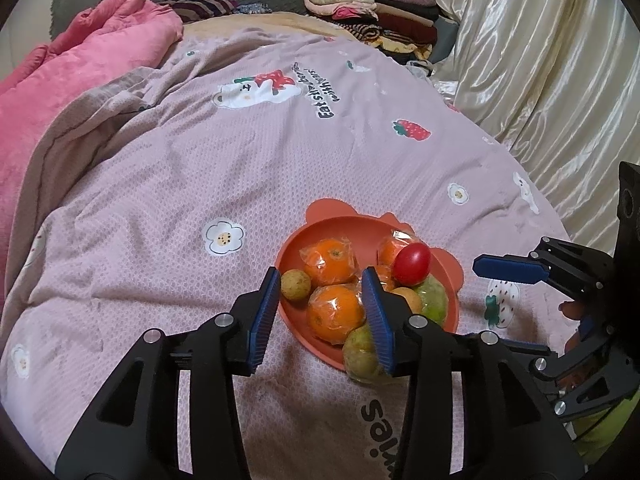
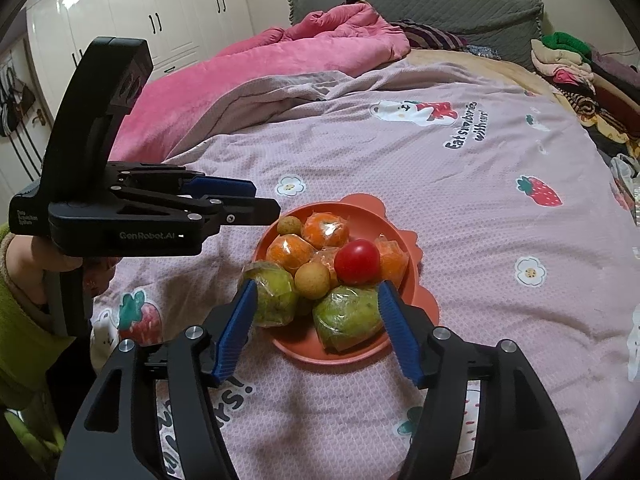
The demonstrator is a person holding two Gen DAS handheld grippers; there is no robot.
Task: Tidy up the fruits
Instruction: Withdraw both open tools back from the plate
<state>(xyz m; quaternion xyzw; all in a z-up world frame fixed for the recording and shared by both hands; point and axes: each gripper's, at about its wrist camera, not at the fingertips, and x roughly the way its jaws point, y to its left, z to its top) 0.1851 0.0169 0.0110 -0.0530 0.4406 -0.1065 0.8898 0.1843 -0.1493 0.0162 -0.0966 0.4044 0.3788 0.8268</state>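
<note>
An orange bear-shaped plate lies on the pink bedspread and holds piled fruit: wrapped oranges, wrapped green fruits, small tan round fruits and a red tomato on top. My left gripper is open and empty, its fingers above the plate's near-left side. My right gripper is open and empty, its fingers flanking the green fruits at the plate's near edge. Each gripper shows in the other's view: the right gripper, the left gripper.
A pink quilt is bunched on the bed's far side. Folded clothes are stacked near the headboard. Cream curtains hang beside the bed. White wardrobes stand beyond it.
</note>
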